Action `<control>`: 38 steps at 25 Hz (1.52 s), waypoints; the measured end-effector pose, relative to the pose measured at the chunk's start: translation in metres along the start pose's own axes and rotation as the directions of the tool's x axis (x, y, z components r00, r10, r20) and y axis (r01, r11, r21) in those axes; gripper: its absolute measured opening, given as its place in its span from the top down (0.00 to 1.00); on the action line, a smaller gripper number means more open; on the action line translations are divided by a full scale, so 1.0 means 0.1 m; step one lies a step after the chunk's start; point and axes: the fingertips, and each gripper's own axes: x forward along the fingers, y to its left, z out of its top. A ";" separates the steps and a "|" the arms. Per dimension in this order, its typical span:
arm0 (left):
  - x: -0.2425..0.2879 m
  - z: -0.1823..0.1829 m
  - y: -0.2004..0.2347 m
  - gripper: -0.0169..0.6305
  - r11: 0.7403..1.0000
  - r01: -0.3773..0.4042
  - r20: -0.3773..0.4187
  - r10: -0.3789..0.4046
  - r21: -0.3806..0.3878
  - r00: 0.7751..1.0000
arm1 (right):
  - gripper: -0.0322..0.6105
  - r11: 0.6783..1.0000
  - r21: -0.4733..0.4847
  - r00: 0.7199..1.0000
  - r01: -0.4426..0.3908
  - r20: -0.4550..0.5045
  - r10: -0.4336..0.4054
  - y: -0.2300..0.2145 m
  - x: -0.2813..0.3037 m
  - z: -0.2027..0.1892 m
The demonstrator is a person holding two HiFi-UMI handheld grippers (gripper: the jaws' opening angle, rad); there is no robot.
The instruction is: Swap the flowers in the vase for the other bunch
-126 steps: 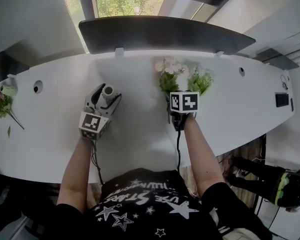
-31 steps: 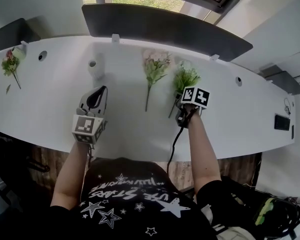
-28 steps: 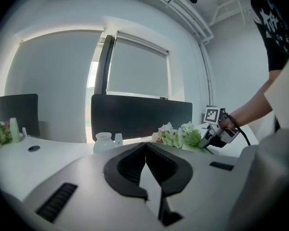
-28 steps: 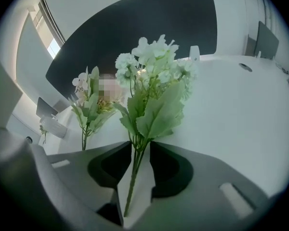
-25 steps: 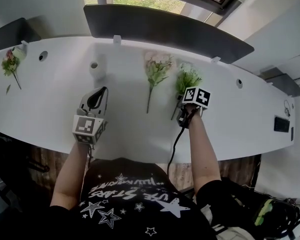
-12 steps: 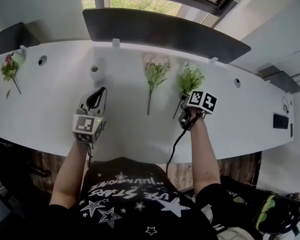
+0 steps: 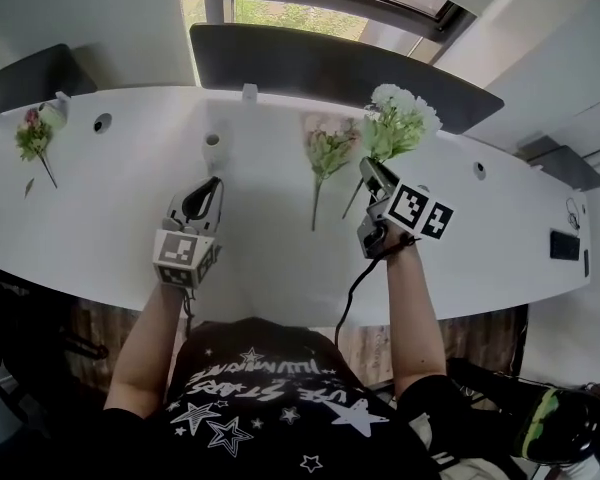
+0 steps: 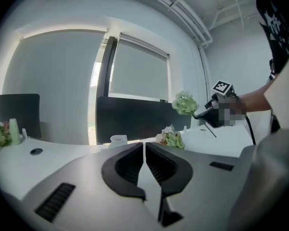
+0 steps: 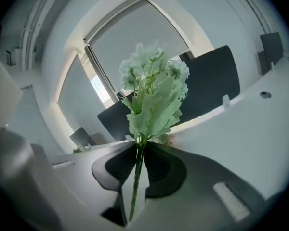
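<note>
The white-and-green bunch (image 7: 395, 128) hangs in the air over the table's far side, its stem pinched by my right gripper (image 7: 368, 173), which is shut on it. In the right gripper view the bunch (image 9: 154, 100) rises upright from between the jaws of that gripper (image 9: 138, 150). A pink bunch (image 7: 327, 153) lies flat on the white table (image 7: 110, 218). The small white vase (image 7: 213, 146) stands empty to its left. My left gripper (image 7: 202, 200) is shut on nothing, just in front of the vase. From the left gripper (image 8: 144, 153), the vase (image 8: 118, 139) stands ahead.
A dark screen panel (image 7: 330, 63) runs along the table's far edge. Another small bunch of flowers (image 7: 35, 138) lies at the far left, beside a cable hole (image 7: 102, 123). A dark chair back (image 8: 17, 114) stands behind the table.
My right gripper has risen from the table with the white-and-green bunch, which now points upward. The left gripper has stayed shut in front of the vase.
</note>
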 end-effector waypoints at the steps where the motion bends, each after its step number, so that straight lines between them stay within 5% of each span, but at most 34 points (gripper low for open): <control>1: -0.03 -0.01 0.03 0.96 1.000 -0.006 0.003 0.006 0.009 1.000 | 0.88 0.999 -0.020 0.999 -0.029 0.019 0.029 0.14 0.00 0.03; 7: -0.20 0.10 0.23 0.96 1.000 -0.003 0.042 0.003 0.012 0.999 | 0.87 0.969 -0.162 0.970 -0.184 0.129 0.206 1.02 0.12 0.21; 15: -0.26 0.23 0.51 0.96 1.000 0.014 0.044 -0.014 0.004 0.999 | 0.87 0.904 -0.341 0.936 -0.259 0.142 0.322 1.86 0.38 0.20; 31: 0.24 -0.04 0.83 0.44 0.999 0.053 -0.009 -0.053 0.013 0.999 | 0.87 0.880 -0.371 0.900 -0.296 0.199 0.387 2.34 0.86 0.30; 38: 0.46 -0.21 0.72 0.33 0.989 0.144 -0.049 -0.142 0.028 0.989 | 0.87 0.886 -0.352 0.895 -0.301 0.215 0.390 2.27 0.99 0.30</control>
